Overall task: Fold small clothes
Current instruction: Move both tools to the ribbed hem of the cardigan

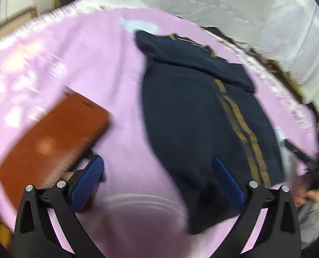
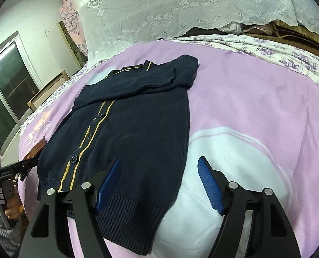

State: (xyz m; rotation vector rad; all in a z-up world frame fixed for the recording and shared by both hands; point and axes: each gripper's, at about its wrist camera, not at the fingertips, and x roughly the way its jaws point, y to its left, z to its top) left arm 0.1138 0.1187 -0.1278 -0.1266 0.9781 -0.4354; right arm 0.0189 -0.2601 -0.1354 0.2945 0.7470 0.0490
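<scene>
Both of my grippers, left gripper (image 1: 157, 182) and right gripper (image 2: 159, 185), hang released above the navy cardigan (image 2: 127, 116) lying flat on the pink bed (image 2: 256, 107), one sleeve folded across, so I judge the hem fold comes next.

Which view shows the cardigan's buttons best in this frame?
The right wrist view. It is sharp, and the navy cardigan lies flat on the pink blanket with its buttons visible between the yellow stripes. The left wrist view is motion-blurred: the cardigan and its stripes show, but no buttons can be made out.
</scene>
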